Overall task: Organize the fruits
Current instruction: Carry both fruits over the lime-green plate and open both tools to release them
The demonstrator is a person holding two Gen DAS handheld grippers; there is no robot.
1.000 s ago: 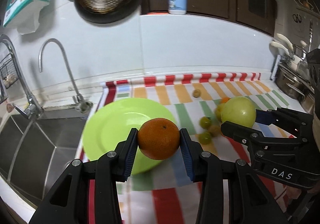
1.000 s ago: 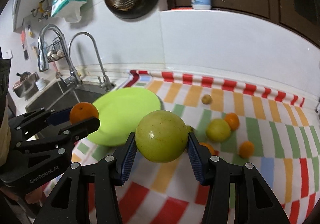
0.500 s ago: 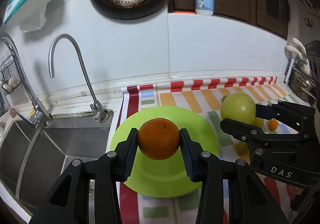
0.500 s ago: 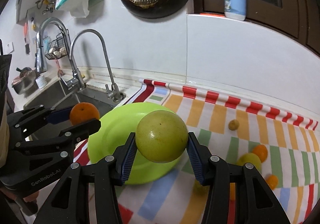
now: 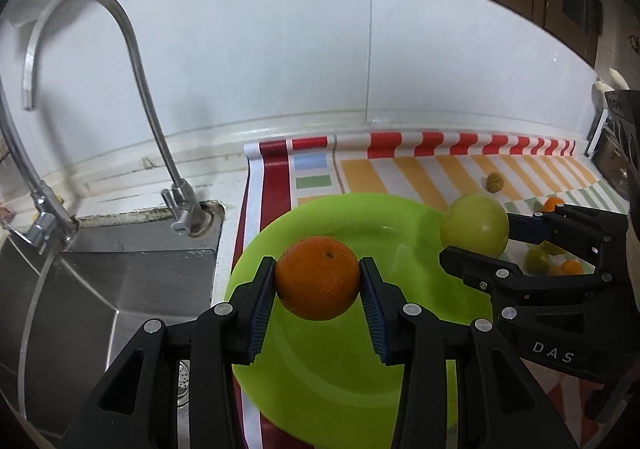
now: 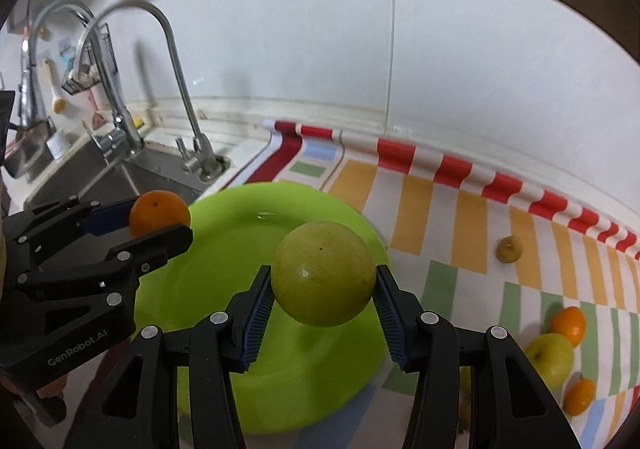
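Observation:
My left gripper (image 5: 318, 281) is shut on an orange (image 5: 318, 277), held in the air over the lime green plate (image 5: 344, 381). My right gripper (image 6: 323, 285) is shut on a large yellow-green apple (image 6: 323, 277), also above the green plate (image 6: 224, 261). In the left wrist view the apple (image 5: 475, 225) and right gripper hang over the plate's right rim. In the right wrist view the orange (image 6: 159, 212) hovers at the plate's left rim. The plate itself holds no fruit and lies on a striped cloth (image 6: 440, 209).
Loose fruit lies on the cloth at the right: a small brownish fruit (image 6: 509, 249), a yellow apple (image 6: 550, 359), two small oranges (image 6: 568, 325). A steel sink (image 5: 100, 289) with a curved tap (image 5: 152, 117) borders the plate on the left. White tiled wall stands behind.
Both grippers have travelled left and forward from the loose fruit to above the green plate, which now fills the lower view. Each still holds its fruit.

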